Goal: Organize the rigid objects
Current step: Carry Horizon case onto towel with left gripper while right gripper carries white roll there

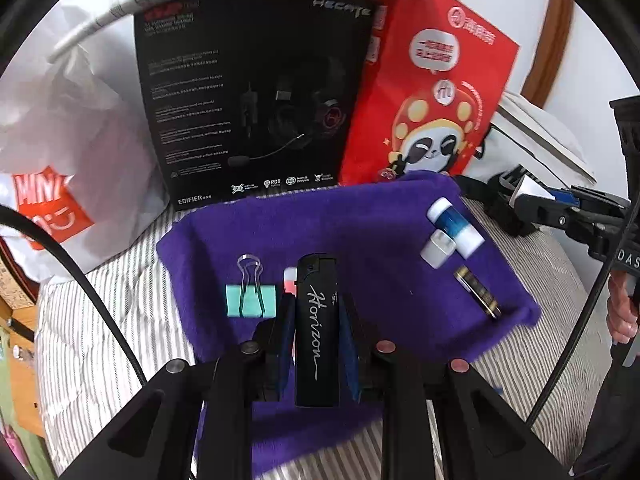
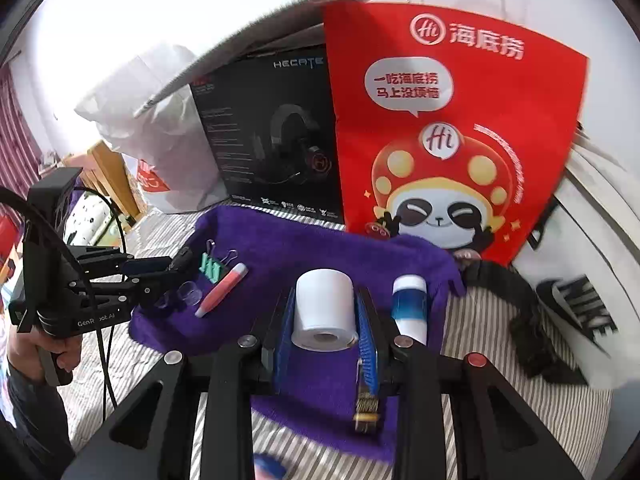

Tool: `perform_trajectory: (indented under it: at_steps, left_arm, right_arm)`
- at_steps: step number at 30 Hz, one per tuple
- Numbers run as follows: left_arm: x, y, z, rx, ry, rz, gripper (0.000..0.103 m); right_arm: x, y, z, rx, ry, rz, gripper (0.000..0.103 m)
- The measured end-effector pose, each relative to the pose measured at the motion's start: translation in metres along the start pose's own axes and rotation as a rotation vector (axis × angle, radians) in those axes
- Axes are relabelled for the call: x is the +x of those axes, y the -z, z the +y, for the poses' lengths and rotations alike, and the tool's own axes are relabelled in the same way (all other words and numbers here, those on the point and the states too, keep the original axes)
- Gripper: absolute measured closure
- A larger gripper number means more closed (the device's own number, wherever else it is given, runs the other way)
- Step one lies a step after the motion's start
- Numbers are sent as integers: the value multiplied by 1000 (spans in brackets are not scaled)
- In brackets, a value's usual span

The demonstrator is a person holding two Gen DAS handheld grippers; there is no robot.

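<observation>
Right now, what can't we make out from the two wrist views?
- Left wrist view: the pink item is mostly hidden behind the black lighter held in the left gripper; its type is unclear there.
- Right wrist view: the battery is partly covered by a finger of the right gripper, which holds the white roll.
- Right wrist view: a blue and pink object at the bottom edge is cut off and blurred.

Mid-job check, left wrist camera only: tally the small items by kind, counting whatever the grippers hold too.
black lighter: 1
binder clip: 1
pink pen: 1
blue-and-white tube: 1
white cap: 1
battery: 1
white roll: 1
Total: 7
</observation>
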State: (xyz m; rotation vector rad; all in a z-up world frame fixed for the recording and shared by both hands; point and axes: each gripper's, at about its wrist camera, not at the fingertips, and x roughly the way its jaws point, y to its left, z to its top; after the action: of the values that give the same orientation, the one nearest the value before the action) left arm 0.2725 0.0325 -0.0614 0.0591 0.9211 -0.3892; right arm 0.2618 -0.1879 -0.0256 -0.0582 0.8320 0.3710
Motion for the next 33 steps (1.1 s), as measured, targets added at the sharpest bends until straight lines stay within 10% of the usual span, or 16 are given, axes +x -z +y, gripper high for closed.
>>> perform_trajectory:
  at_steps: [33]
  left_arm:
    - [55, -8, 8, 23, -19, 66, 82]
  right_arm:
    - [105, 39, 2, -130, 22, 273, 73]
